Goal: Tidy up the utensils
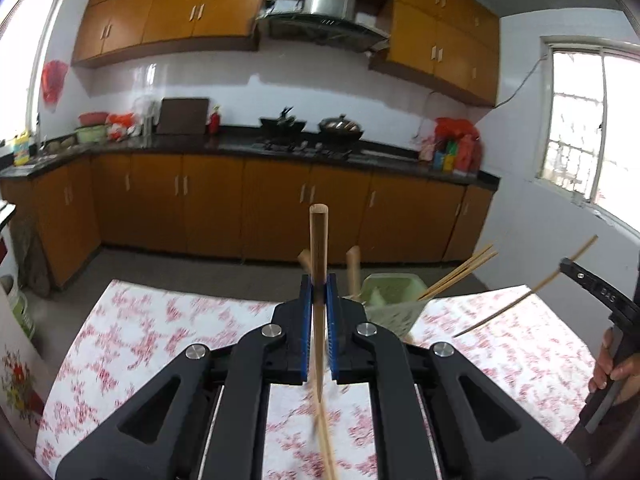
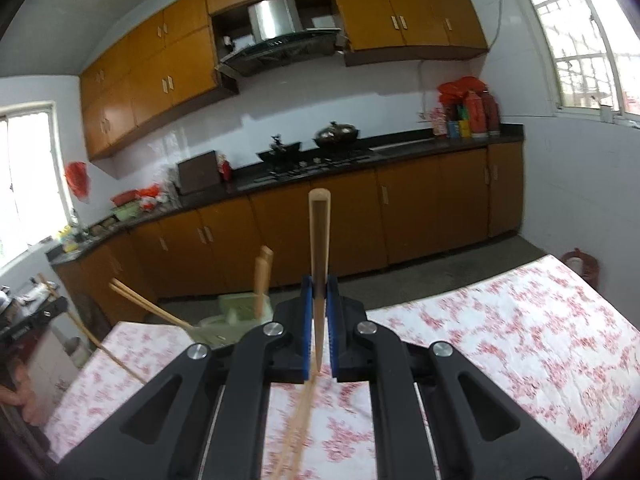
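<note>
My left gripper [image 1: 319, 292] and right gripper [image 2: 319, 292] each clamp nearly closed on chopsticks [image 1: 318, 248] held above the floral tablecloth [image 1: 160, 320], long axis pointing away toward the far cabinets [image 1: 208, 204].

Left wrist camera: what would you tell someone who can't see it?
The left gripper is shut on wooden chopsticks above a floral tablecloth. A green holder with more chopsticks sits just beyond.
</note>
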Available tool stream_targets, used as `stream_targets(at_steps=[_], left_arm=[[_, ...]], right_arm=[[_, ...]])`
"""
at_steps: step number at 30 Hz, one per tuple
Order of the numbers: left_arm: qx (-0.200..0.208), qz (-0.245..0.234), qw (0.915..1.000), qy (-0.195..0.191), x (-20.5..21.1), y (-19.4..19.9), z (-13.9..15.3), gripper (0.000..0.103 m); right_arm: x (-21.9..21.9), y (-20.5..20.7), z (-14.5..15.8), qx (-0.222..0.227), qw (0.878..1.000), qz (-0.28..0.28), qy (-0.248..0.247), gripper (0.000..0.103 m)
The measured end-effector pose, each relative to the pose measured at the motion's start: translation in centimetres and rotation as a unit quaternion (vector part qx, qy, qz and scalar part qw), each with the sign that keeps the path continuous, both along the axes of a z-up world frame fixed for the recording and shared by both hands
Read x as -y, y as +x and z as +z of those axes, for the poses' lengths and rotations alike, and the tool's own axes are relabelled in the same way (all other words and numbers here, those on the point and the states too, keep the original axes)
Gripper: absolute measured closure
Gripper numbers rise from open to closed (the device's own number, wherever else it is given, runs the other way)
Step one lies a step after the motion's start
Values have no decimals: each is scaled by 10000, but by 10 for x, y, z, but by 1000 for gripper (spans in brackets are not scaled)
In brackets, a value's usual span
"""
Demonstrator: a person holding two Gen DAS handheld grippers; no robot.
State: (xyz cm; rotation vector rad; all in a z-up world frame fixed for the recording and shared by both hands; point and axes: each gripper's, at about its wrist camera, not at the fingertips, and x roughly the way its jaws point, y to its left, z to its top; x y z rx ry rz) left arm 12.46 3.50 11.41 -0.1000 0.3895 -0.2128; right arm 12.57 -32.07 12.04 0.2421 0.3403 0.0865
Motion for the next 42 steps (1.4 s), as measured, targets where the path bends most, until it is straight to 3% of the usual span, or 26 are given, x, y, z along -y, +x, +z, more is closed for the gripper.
stream_targets(at_steps=[5,10,15,19,30,36,42], left_arm=[[391,-84,9991,-100,13,-4,26,96],[776,71,9960,-443,23,12,50,96],[1036,333,9905,-846,30,34,59,96],[1173,531,9883,-820,41,52,53,96],[607,568,9947,-604,54,87,4,96],[389,541,9956,-654,47,87,2,95],[506,522,9952,-660,40,72,12,89]], right_arm=[[-8,-4,27,164,9988,433,178,95],[-26,6,50,474,9970,593,116,95],[-42,35,51,502,9967,632,30,95],[-52,61,42,340,9977,581,-47,95],[-63,103,6,-195,9979,623,-30,95],[-68,104,-2,-303,9975,631,7,89],[-63,82,6,-86,9988,485,-58,86]])
